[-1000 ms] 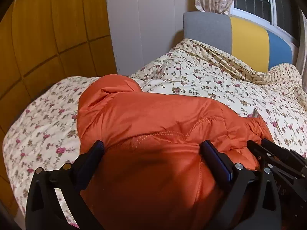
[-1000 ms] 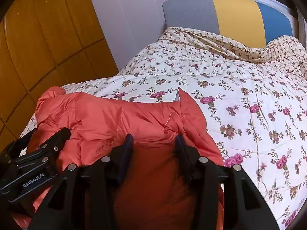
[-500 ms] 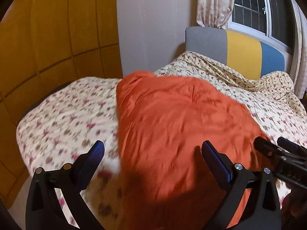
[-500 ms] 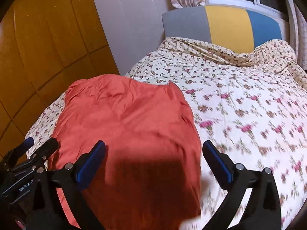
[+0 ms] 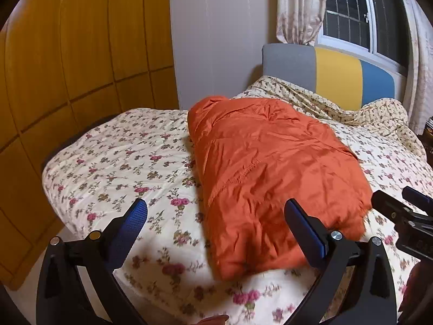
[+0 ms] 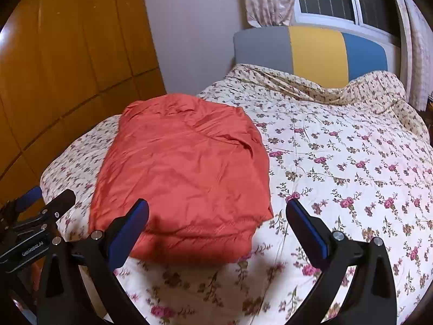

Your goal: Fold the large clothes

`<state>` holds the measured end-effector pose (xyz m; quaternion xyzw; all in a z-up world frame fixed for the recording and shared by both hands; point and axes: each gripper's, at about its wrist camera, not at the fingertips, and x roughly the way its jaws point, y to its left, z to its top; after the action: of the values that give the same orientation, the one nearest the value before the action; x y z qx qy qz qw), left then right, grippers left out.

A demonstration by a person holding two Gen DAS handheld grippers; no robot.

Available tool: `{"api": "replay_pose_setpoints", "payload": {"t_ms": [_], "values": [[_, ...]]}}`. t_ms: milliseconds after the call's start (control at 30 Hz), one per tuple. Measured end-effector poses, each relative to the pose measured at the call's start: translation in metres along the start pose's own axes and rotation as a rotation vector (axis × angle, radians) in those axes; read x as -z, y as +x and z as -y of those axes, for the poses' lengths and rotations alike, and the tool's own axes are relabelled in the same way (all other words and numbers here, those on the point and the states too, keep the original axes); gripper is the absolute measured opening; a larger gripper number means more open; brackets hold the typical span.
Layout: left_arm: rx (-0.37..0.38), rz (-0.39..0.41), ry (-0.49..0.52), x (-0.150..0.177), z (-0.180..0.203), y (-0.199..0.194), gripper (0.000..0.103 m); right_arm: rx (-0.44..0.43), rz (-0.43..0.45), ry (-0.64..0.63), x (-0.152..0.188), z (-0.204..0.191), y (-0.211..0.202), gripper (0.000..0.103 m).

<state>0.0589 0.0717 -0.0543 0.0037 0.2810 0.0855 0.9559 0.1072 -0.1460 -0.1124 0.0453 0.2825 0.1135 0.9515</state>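
Observation:
An orange padded jacket lies folded into a thick rectangle on the floral bedspread, close to the bed's near edge. My left gripper hangs open in front of the jacket's near left corner, apart from the cloth, nothing between its blue pads. My right gripper is open wide before the jacket's near right corner, also holding nothing. Each gripper shows at the edge of the other's view: the right one, the left one.
A wooden wardrobe stands left of the bed. A grey, yellow and blue headboard sits at the far end under a curtained window. The bedspread is rumpled near the headboard. Floor shows at the bed's near left corner.
Both grippers have drawn back from the jacket towards the bed's near edge. The right gripper, closed on the orange cloth a second ago, has opened wide. The jacket now lies flat and folded.

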Motion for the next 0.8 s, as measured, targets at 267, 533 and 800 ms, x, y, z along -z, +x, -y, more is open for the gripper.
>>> {"api": "replay_pose_setpoints", "payload": {"t_ms": [267,533,800], "values": [[0.009,0.010,-0.019,0.008,-0.009,-0.028,0.100,0.004,0.034,-0.040,0.002,-0.007,-0.025,0.101],[0.020,0.007,-0.045,0.009,-0.014,-0.034,0.100,0.011,0.033,-0.037,0.003,-0.008,-0.028,0.101],[0.023,-0.005,-0.052,0.011,-0.012,-0.032,0.100,0.009,0.032,-0.032,0.005,-0.007,-0.030,0.101]]}}
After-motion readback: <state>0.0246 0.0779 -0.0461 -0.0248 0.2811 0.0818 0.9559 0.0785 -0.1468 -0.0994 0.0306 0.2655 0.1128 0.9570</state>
